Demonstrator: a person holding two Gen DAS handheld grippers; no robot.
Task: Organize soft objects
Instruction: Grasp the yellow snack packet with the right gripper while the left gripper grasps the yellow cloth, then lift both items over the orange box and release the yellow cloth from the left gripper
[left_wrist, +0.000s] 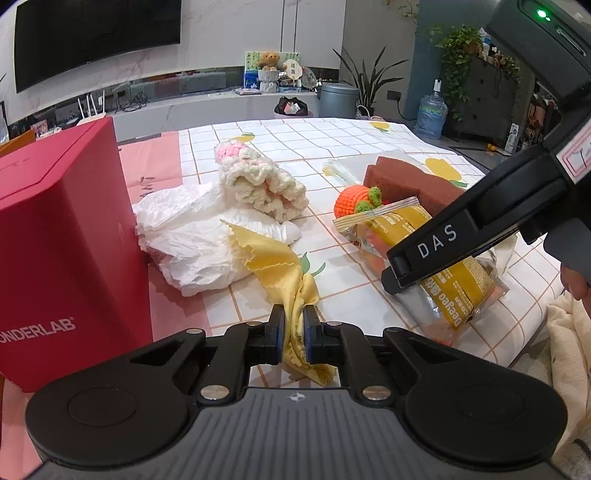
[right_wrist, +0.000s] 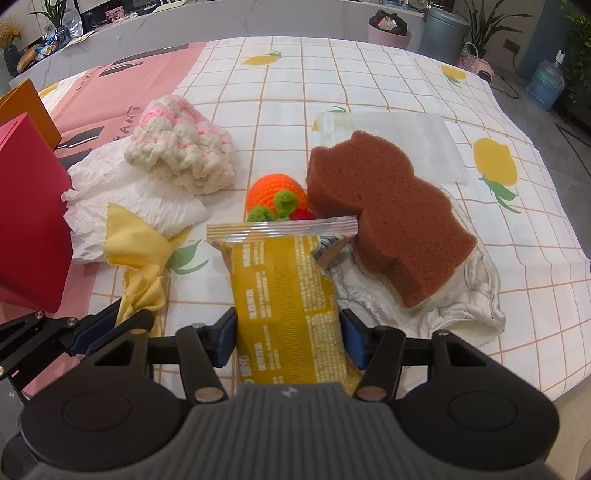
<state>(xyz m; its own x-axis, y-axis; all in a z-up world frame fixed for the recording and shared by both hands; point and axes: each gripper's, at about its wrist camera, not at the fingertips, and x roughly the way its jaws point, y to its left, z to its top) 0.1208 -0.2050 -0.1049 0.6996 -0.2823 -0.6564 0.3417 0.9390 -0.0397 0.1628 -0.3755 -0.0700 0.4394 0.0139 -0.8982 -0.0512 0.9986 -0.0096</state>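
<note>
While the yellow cloth is pinched in the closed left claw, with its far end draped on the white bag beside the red box, the yellow packet is clamped between the right claw pads. Both are kept low over the worktop, near the sponge and orange crochet.
</note>
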